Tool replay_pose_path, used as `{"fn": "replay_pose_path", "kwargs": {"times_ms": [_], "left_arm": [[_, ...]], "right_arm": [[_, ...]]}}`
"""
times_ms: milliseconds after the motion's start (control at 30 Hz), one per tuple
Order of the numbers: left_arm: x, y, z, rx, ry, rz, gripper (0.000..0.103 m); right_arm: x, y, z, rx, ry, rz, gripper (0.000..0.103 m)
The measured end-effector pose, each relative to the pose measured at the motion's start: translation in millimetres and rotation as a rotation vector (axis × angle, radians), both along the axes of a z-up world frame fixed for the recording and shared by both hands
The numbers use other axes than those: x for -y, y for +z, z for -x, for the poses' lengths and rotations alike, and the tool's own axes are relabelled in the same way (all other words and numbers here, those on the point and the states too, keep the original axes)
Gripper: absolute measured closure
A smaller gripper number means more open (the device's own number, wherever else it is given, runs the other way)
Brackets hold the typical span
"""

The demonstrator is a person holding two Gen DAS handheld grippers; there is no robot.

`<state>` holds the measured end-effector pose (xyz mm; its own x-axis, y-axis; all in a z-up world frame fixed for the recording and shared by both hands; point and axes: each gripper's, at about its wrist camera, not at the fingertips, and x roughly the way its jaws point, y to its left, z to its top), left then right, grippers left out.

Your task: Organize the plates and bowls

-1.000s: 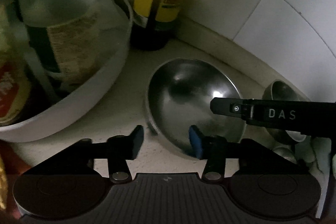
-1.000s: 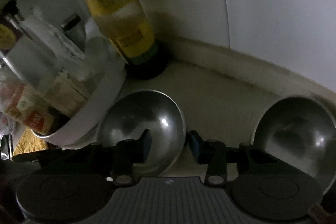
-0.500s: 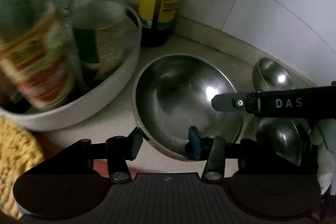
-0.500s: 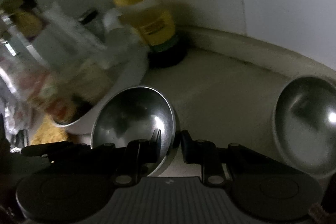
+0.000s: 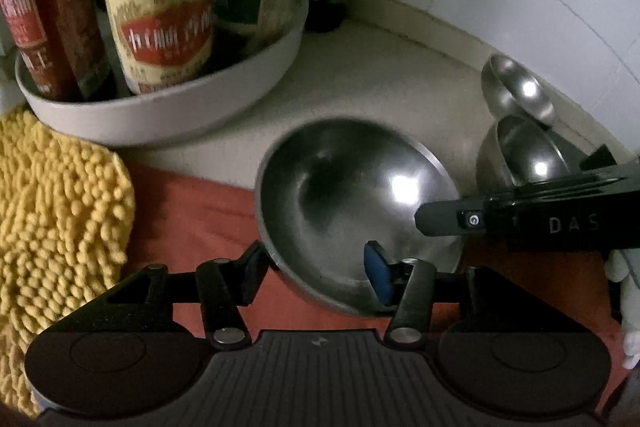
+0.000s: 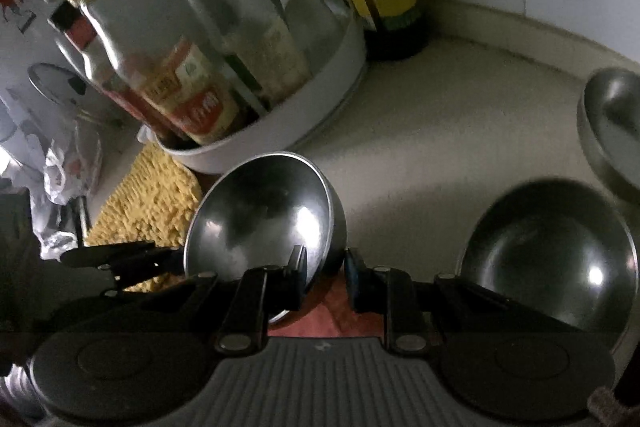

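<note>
Steel bowl (image 6: 264,215) rim clamped between right hand-held gripper (image 6: 326,273) fingers.

Left gripper (image 5: 316,267): jaws spread wide, straddling the near rim of the steel bowl (image 5: 352,203), left finger outside the wall, blue-padded right finger inside. Right gripper (image 6: 326,273): jaws drawn close across the same bowl's (image 6: 260,215) rim, left finger inside, right finger outside; contact with the wall unclear. Both tilted down toward the bowl.

Shiny steel bowl (image 6: 264,215) tilted off the counter; two more steel bowls (image 6: 552,251) well right.
</note>
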<state>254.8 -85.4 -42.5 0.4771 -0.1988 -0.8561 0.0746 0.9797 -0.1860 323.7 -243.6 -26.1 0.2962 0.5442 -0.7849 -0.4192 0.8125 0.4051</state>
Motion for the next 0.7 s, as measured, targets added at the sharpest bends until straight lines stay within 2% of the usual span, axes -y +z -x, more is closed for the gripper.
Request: {"fn": "replay_pose_path", "kwargs": {"times_ms": [100, 233, 333, 533, 700], "left_arm": [[-6, 6, 8, 0.027, 0.001, -0.015, 0.038], [-17, 23, 13, 0.06, 0.017, -0.019, 0.037], [-15, 38, 14, 0.101, 0.005, -0.032, 0.031], [23, 60, -14, 0.162, -0.084, -0.055, 0.022], [68, 76, -51, 0.193, -0.173, -0.074, 0.015]], "right_arm": [[3, -11, 6, -0.048, -0.019, 0.029, 0.082], [18, 1, 16, -0.013, -0.033, 0.025, 0.081], [31, 15, 18, 0.023, -0.055, 0.012, 0.081], [67, 41, 11, 0.083, -0.141, 0.001, 0.079], [117, 53, -7, 0.122, -0.298, 0.025, 0.074]]}}
